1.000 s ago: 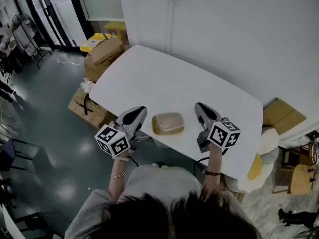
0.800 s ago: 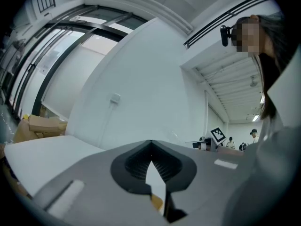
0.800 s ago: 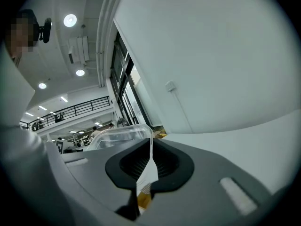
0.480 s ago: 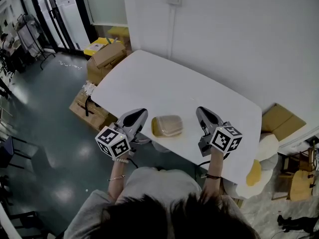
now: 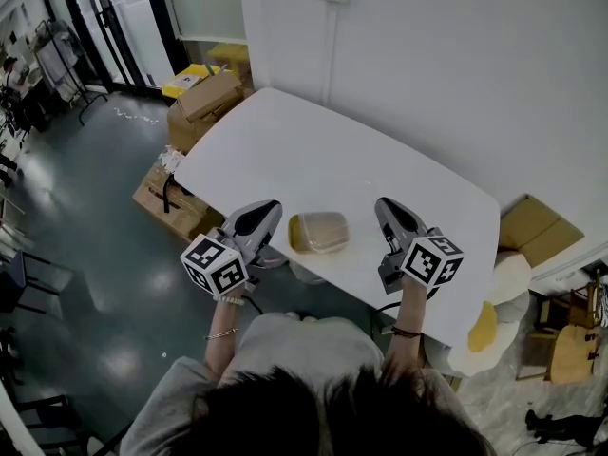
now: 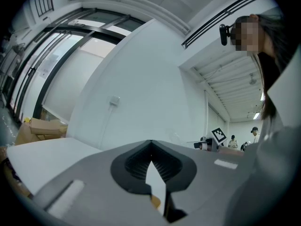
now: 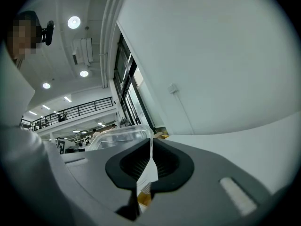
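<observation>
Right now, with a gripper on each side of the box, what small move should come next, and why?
Probably open the right gripper. Its jaws are together, and the clear box lies beside it on the table, apart from both grippers. The left gripper is shut too, so neither can take hold yet.

The counter (image 5: 313, 150) is plain white, as is the wall (image 5: 456, 65) behind it. On the counter, the lidded plastic container (image 5: 318, 232) is clear with a yellowish-brown tint. The left gripper (image 5: 264, 209) and right gripper (image 5: 382, 205) are light grey, with black ribbed lining inside the jaws. The left cube (image 5: 215, 266) and right cube (image 5: 432, 259) show black square patterns on white. Left of the counter, the floor (image 5: 85, 207) is dark teal-grey and the cardboard boxes (image 5: 199, 98) are brown.
</observation>
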A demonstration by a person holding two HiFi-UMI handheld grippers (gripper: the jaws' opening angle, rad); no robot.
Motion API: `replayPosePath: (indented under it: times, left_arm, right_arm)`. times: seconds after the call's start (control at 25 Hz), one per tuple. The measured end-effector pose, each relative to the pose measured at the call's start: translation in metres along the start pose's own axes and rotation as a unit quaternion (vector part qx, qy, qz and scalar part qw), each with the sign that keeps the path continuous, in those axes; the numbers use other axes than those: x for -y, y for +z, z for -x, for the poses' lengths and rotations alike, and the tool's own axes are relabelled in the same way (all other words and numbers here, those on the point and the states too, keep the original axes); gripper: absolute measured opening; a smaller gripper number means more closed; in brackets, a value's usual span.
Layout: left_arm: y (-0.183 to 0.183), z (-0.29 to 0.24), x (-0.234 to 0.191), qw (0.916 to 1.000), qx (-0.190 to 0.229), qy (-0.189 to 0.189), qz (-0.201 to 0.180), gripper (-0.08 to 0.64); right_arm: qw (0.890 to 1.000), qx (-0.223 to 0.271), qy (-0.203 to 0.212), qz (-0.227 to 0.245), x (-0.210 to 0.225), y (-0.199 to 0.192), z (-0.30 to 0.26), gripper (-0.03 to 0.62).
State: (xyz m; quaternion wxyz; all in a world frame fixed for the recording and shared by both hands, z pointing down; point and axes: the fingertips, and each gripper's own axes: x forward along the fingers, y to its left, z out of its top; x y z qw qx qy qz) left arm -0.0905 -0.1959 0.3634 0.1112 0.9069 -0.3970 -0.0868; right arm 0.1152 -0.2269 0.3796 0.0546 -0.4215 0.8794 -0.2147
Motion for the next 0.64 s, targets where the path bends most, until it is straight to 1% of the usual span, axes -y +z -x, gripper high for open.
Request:
replayPosePath:
  times: [0.64]
  left_arm:
    - [0.001, 0.0056, 0.0003, 1.0, 0.001, 0.006, -0.001, -0.005]
  right_arm:
    - [1.0, -0.002, 0.003, 0.0, -0.0039, -0.0011, -0.001, 0.029]
